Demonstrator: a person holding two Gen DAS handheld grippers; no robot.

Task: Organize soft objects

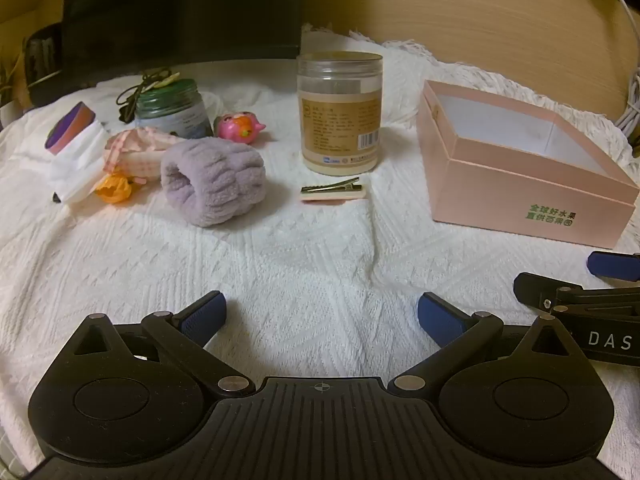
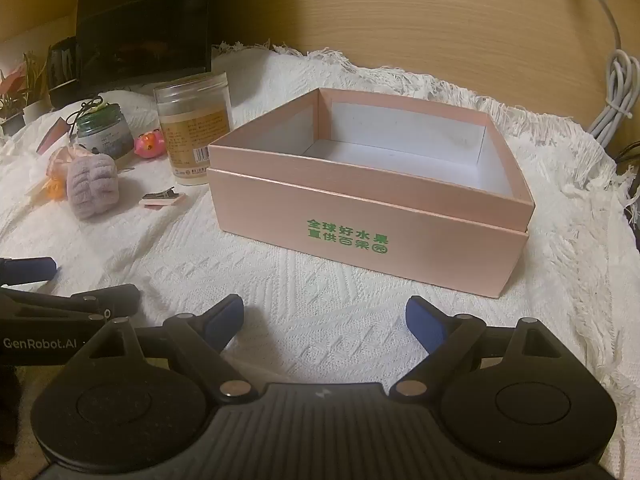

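A purple fluffy wristband (image 1: pixel 213 180) lies on the white cloth (image 1: pixel 280 272) left of centre; it also shows in the right wrist view (image 2: pixel 91 186). Behind it lie a pink checked scrunchie (image 1: pixel 134 152), an orange soft piece (image 1: pixel 115 187) and white folded fabric (image 1: pixel 78 166). An open pink box (image 1: pixel 520 168) stands at the right, empty, also in the right wrist view (image 2: pixel 372 192). My left gripper (image 1: pixel 322 314) is open and empty, low over the cloth. My right gripper (image 2: pixel 324 318) is open and empty in front of the box.
A clear plastic jar (image 1: pixel 339 114), a green-lidded jar (image 1: pixel 172 110), a pink toy pig (image 1: pixel 239 126) and a hair clip (image 1: pixel 334 192) stand among the soft things. A dark monitor (image 1: pixel 180 8) is behind. White cables (image 2: pixel 616 92) hang at the right.
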